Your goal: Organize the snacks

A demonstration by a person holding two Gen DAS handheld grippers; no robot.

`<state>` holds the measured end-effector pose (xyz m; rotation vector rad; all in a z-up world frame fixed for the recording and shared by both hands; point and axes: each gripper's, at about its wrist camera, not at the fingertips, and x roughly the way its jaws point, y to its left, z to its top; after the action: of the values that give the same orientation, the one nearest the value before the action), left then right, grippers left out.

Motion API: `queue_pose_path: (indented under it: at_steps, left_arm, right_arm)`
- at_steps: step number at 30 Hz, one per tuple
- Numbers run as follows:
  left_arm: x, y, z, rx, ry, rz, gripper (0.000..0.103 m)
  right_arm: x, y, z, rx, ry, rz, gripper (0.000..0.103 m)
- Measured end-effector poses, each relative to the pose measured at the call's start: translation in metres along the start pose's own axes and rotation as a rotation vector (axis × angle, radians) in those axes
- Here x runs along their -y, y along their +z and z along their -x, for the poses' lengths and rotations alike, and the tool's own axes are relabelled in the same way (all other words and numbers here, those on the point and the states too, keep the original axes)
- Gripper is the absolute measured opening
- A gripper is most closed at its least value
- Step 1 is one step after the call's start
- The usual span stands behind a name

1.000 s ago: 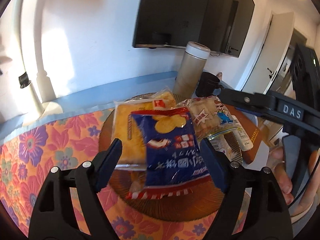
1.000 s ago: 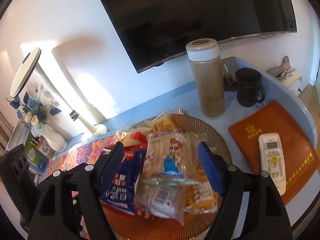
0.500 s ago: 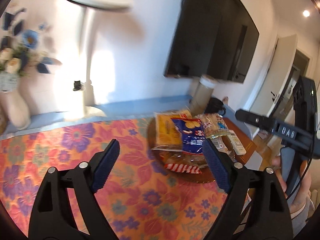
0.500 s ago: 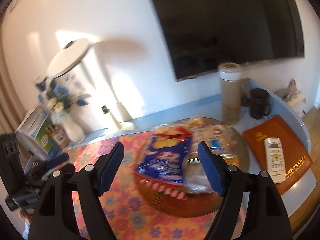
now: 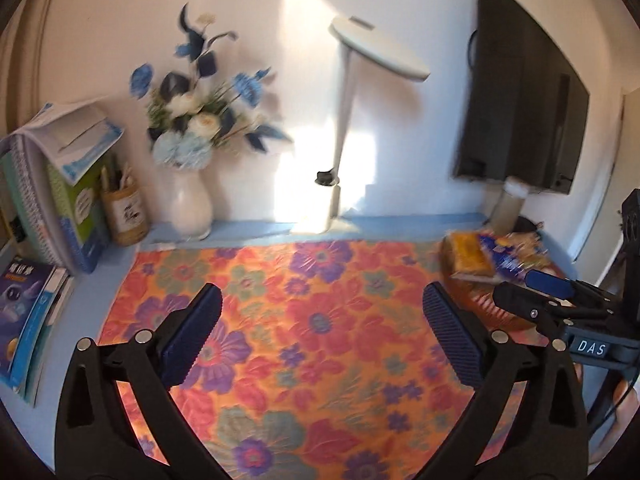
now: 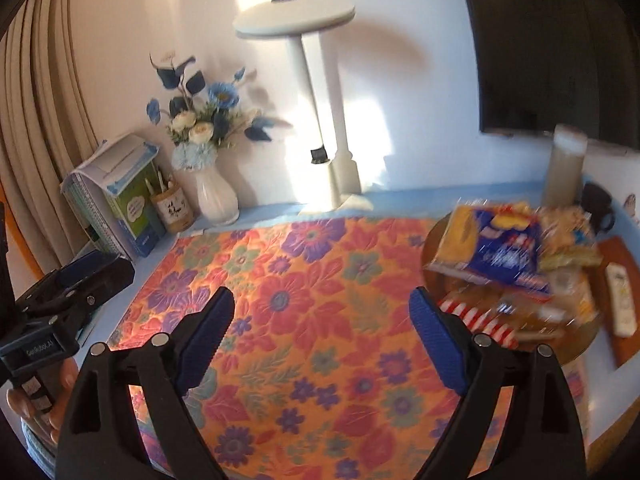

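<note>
A pile of snack packets lies on a round brown tray at the right of the flowered cloth. On top are a blue packet and a yellow packet, seen also as the blue packet and yellow packet in the left wrist view. My left gripper is open over the cloth with nothing between its fingers. My right gripper is open too, left of the tray and holding nothing. The right gripper's fingers show beside the tray in the left wrist view.
A white vase of blue flowers, a white lamp, books and a pen cup line the wall. A tall flask, dark mug, remote on an orange folder and a wall television are at the right.
Both grippers have pulled back and swung left, away from the tray of snacks, which went from between the fingers to the right edge. Both stayed open and empty.
</note>
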<state>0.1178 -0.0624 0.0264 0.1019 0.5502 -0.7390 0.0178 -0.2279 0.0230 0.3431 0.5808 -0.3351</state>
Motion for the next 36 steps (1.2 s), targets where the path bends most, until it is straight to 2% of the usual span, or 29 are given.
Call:
queue_pose_path:
  at_steps: [6,9,15,21,25,36]
  left_arm:
    - [-0.027,-0.053,-0.043,-0.126,0.101,-0.013,0.1]
    - [-0.028,-0.065,-0.059,-0.163,0.104,-0.029,0.1]
    - [-0.034,-0.085,-0.093,-0.223,0.178,-0.034,0.1]
    - [-0.037,-0.09,-0.102,-0.23,0.206,-0.03,0.1]
    - [-0.044,-0.094,-0.11,-0.273,0.207,-0.005,0.1]
    - [-0.047,-0.093,-0.105,-0.241,0.233,0.014,0.1]
  right_arm:
    - [-0.013,-0.044,-0.056,-0.056,-0.117,-0.005,0.091]
    - [-0.01,-0.054,-0.075,-0.086,-0.145,0.008,0.091]
    - [-0.014,-0.064,-0.092,-0.082,-0.17,0.069,0.095]
    - [-0.008,-0.071,-0.108,-0.109,-0.165,0.059,0.096]
    - [-0.003,-0.074,-0.112,-0.127,-0.155,0.034,0.097]
    - [-0.006,-0.077,-0.11,-0.113,-0.179,0.049,0.098]
